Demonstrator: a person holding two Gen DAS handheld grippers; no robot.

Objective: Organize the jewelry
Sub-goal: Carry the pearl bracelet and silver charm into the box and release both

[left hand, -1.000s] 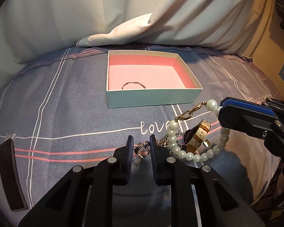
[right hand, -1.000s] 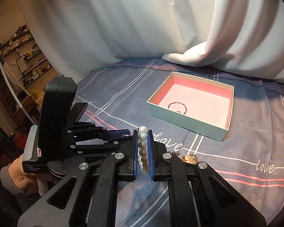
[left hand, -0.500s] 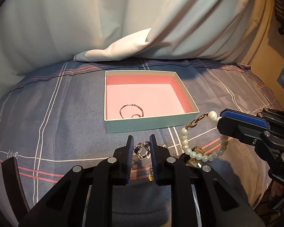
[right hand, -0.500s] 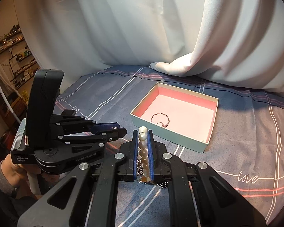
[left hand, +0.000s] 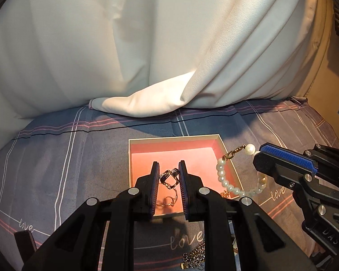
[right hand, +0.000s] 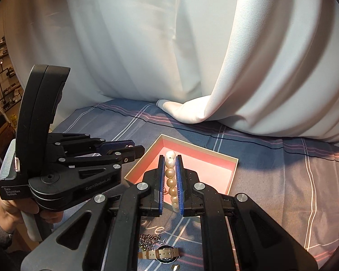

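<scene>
The left claw is pinched on a small silver ring-like trinket, held over the pink-lined box; a gold ring lies on the lining just below its tips. To its right, the right claw grips a pearl bracelet above the box's near edge. Behind the claws, a chain and watch rest on the bedsheet.
</scene>
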